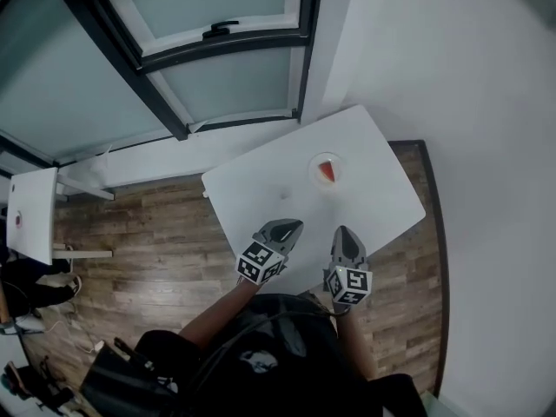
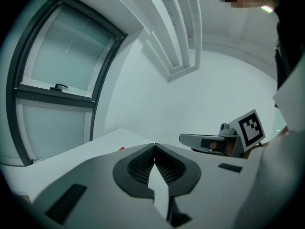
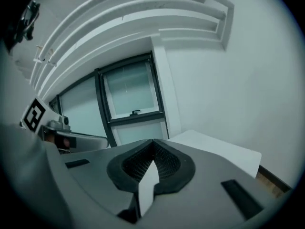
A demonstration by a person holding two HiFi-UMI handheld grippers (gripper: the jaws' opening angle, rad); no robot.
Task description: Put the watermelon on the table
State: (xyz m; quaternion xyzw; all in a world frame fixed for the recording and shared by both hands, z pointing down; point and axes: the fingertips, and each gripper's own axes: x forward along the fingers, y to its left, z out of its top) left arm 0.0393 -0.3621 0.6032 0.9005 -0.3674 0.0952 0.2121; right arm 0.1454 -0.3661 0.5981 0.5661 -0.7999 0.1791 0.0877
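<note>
A red watermelon slice lies on a small round plate on the far part of the white table. Both grippers hang over the table's near edge, well short of the plate. My left gripper is shut and holds nothing; its tips meet in the left gripper view. My right gripper is also shut and empty, with its tips touching. A sliver of red shows past the left jaw. Each gripper sees the other beside it.
A white wall runs along the right. A window with dark frames is behind the table. A second white table stands at the far left on the wooden floor.
</note>
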